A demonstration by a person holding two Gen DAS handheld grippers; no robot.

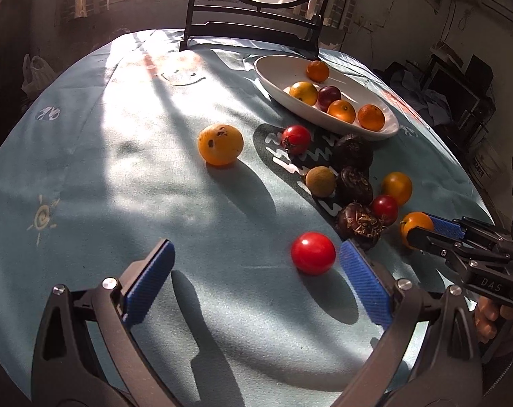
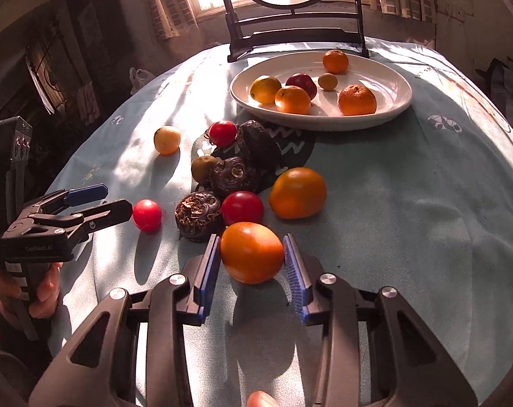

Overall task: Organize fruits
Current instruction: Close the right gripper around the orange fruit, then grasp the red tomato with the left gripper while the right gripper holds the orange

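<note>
Right gripper (image 2: 252, 264) closed onto orange fruit (image 2: 252, 257), pads touching both sides, fruit on cloth (image 2: 409, 237) beside dark shrivelled fruit (image 2: 198, 215); likely gripped for carry to plate (image 2: 385, 115). Left gripper (image 1: 256, 285) wide open, holding nothing, red tomato (image 1: 312, 252) near its right pad, probably waiting its turn. Plate at far side already holding several fruits; others scattered between.

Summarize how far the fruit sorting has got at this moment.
Done: six fruits lie in the white plate. In hand: the right hand-held gripper has closed on an orange fruit that is not yet lifted off the cloth; the left hand-held gripper is open by a red tomato. Left: about ten pieces, including the dark wrinkled fruits.
</note>
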